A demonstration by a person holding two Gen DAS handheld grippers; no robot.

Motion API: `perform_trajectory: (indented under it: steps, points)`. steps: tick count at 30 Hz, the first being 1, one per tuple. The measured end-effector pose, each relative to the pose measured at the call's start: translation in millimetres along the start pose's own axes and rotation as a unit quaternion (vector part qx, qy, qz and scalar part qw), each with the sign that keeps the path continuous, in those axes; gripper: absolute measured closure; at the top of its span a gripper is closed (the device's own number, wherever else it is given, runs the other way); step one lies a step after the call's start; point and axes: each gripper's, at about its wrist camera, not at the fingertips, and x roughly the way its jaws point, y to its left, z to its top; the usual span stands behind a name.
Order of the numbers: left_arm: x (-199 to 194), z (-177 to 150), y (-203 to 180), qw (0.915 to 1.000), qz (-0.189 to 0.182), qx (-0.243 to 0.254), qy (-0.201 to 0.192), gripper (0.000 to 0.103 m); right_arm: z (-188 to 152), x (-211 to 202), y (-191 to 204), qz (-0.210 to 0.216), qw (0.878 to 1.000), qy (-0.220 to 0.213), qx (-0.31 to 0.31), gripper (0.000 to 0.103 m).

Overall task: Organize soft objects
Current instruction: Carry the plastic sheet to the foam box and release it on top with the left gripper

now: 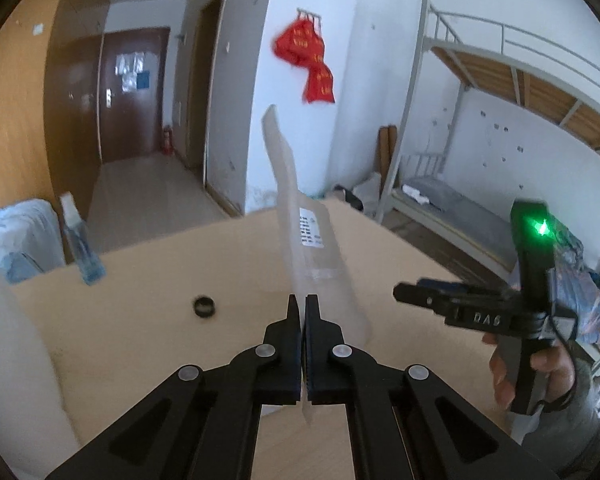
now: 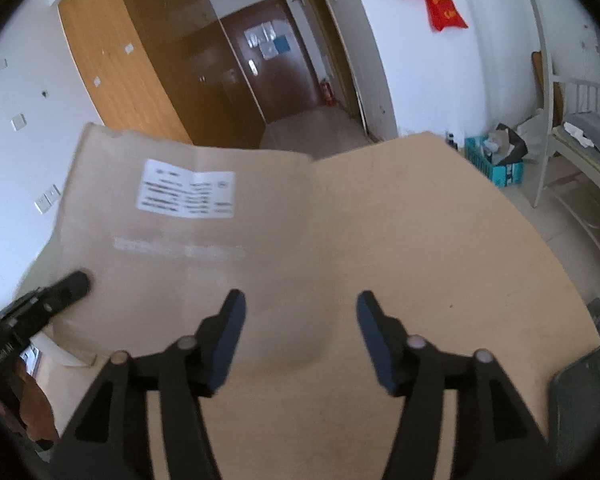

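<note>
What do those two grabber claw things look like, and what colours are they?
Both are black plastic claws with jointed link bars and round silver rivets. The left gripper has thin dark pads. The right gripper has blue-edged finger pads; from the left wrist view its black handle shows a glowing green light, pale lettering and a black cable, held by a hand in a patterned blue-grey sleeve.

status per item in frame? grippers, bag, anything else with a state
left gripper: shut on the bag's edge
right gripper: open, holding nothing
bag: lifted off the table, standing on edge, label facing the right gripper
spray bottle: upright at the table's far edge
black ring: lying flat on the table
far door: closed
</note>
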Motion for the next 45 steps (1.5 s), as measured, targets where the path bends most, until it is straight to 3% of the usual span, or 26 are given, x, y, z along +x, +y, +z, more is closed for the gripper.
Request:
perform_trajectory:
  steps: [6,15,27,32,38,45]
  points:
    - [-41.5,13.0,-2.4,0.9990,0.023,0.004,-0.037,0.103,-0.1,3.4,10.1,0.010,1.000,0.003,-0.002,0.035]
    - [-101.4,13.6,-0.9,0.9953,0.076,0.002,-0.060,0.103,-1.8,7.5,44.2,0.030,0.999,0.013,-0.037,0.035]
    - [-174.3,-1.3,16.9,0.9848,0.155,-0.021,-0.075,0.103,-5.9,-0.9,111.9,0.114,0.989,0.017,-0.090,0.035]
    - [-211.9,-3.5,30.0,0.9774,0.185,-0.040,-0.093,0.103,-6.0,0.0,138.2,0.140,0.983,0.021,-0.115,0.035]
    - [-262.2,1.3,57.5,0.9624,0.236,-0.071,-0.115,0.103,-15.3,13.3,144.7,0.129,0.981,0.038,-0.142,0.034]
    - [-276.3,2.7,101.4,0.9442,0.287,-0.105,-0.123,0.103,-24.5,27.9,143.3,0.115,0.983,0.055,-0.134,0.034]
